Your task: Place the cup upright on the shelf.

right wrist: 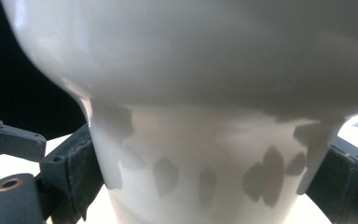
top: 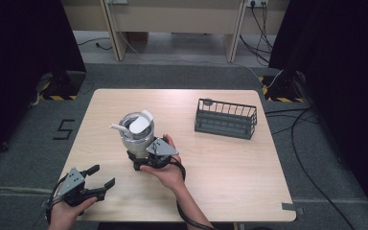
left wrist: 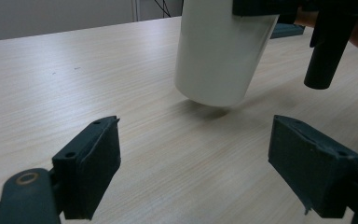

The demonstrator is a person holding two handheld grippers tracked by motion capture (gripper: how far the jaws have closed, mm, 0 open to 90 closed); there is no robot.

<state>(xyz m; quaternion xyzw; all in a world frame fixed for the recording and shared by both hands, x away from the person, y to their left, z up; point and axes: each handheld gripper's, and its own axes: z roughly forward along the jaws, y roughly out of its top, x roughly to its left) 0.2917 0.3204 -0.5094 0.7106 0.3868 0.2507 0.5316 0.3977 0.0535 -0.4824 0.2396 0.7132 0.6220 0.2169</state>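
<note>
High view: the right gripper (top: pixel 141 158) is clamped round the lower body of the white cup (top: pixel 136 130), which sits lifted just clear of the surface (top: pixel 220 158) near the middle. The left gripper (top: pixel 98 181) waits wide apart, holding nothing. Best bet now: keep the cup level, since the spoon (top: pixel 120 127) and packet inside could tip, and carry it slowly toward the wire basket (top: pixel 226 118).

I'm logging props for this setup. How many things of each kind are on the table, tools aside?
White cup, held in the right tool, with utensils in it: 1
White utensils standing in the cup: 2, as far as the high view shows
Dark wire basket: 1
Total: 4
The left tool is open and holds nothing.
</note>
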